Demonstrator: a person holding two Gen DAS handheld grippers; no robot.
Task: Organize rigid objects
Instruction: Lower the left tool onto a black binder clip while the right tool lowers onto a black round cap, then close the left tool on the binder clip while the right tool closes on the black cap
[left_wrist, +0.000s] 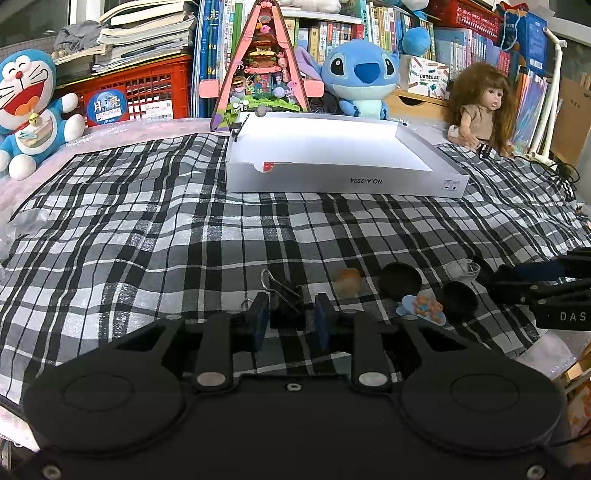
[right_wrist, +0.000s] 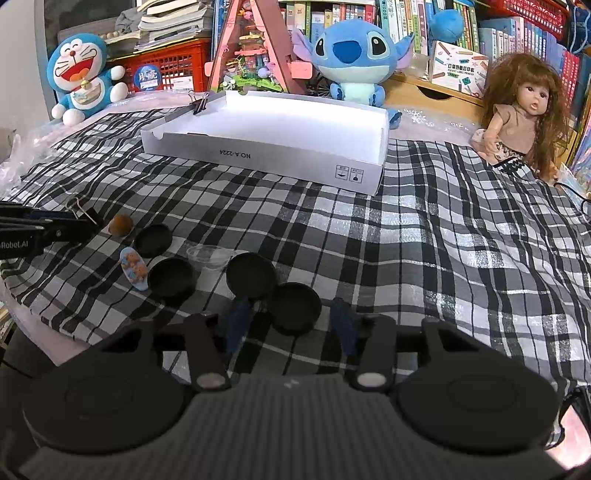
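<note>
While the shallow white cardboard box (right_wrist: 280, 122) holds only one clip on its far rim, sorting looks barely begun. Left gripper (left_wrist: 290, 323) half-open round black metal binder clip (left_wrist: 286, 301), not clamped; right gripper (right_wrist: 291, 323) wide round black round lid (right_wrist: 293, 308). Approx. all small items still on checked-cloth table (left_wrist: 147, 229).

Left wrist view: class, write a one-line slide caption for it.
Open left gripper straddles a black binder clip on the checked cloth, white box waiting behind.
</note>
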